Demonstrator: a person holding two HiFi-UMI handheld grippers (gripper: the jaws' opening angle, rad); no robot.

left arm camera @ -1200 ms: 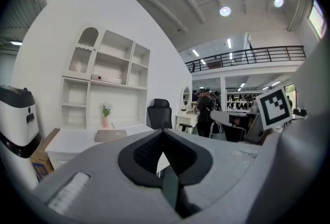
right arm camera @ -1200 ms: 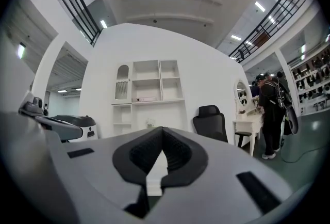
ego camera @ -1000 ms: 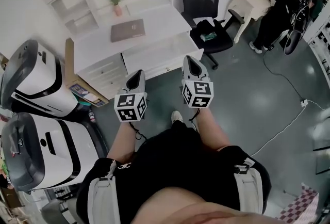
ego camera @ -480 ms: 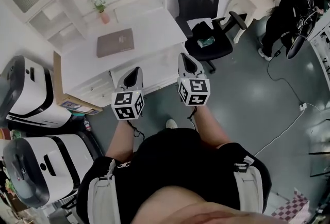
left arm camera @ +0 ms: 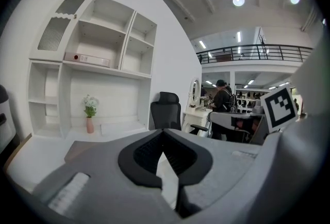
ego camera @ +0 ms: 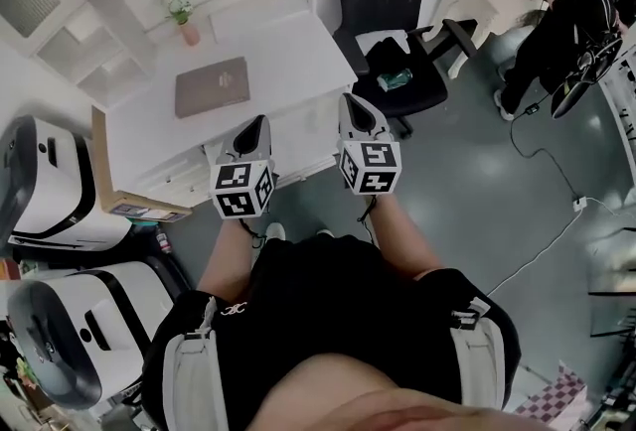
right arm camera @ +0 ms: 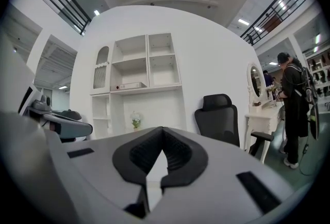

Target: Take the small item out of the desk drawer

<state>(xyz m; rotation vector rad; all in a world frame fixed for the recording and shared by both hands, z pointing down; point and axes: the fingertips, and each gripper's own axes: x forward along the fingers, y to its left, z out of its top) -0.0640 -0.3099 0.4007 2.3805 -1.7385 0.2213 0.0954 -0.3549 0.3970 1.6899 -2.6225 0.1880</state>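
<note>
The white desk (ego camera: 283,42) stands in front of me in the head view, and its drawer fronts (ego camera: 301,159) look closed. No small item shows anywhere. My left gripper (ego camera: 252,125) hangs over the desk's near edge, shut and empty. My right gripper (ego camera: 354,104) is level with it by the desk's right corner, also shut and empty. In the left gripper view the left gripper (left arm camera: 163,132) has its pads meeting, with the desk top and shelves beyond. The right gripper (right arm camera: 162,130) in its own view points at the shelf unit and chair.
A brown flat book or laptop (ego camera: 212,86) and a flower vase (ego camera: 184,22) sit on the desk. A black office chair (ego camera: 390,17) stands right of it. White machines (ego camera: 50,186) and a cardboard box (ego camera: 124,206) are at the left. A person (ego camera: 568,27) stands far right.
The desk has come closer: both grippers now reach its near edge instead of hanging over the floor in front. Both stay shut and side by side.
</note>
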